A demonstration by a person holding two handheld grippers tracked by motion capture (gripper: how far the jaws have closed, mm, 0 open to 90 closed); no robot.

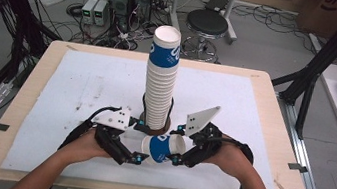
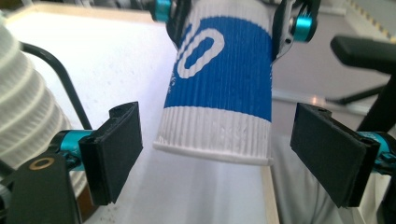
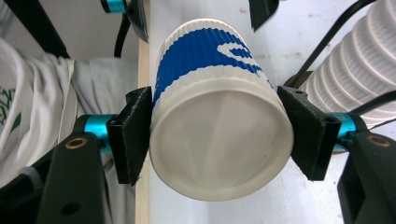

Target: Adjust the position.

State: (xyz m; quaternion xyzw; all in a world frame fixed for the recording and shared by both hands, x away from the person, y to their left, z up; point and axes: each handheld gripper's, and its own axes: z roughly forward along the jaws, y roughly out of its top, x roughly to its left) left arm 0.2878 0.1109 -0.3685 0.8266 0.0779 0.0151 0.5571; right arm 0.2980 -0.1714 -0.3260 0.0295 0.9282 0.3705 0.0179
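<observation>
So the loose cup (image 1: 162,148) is lying on its side between both tongs, at the near edge of the white mat (image 1: 81,91) on the bench (image 1: 23,103), right in front of the stack (image 1: 160,83). The right tongs (image 1: 176,160) are clamped on it: in the right gripper view both pads (image 3: 133,135) press the cup's (image 3: 219,140) wide rim end, and you look straight into its mouth. The left tongs (image 1: 138,159) are spread apart with the pads (image 2: 116,149) clear of the cup (image 2: 224,93) on both sides, its narrow base end poking out between them.

The left gripper view shows that gap either side of the cup, which the high view is too small to tell. The high view gives the full stack with its top cup open.

Count: one loose cup, one stack (too many nested to count), two tongs, one mat.
</observation>
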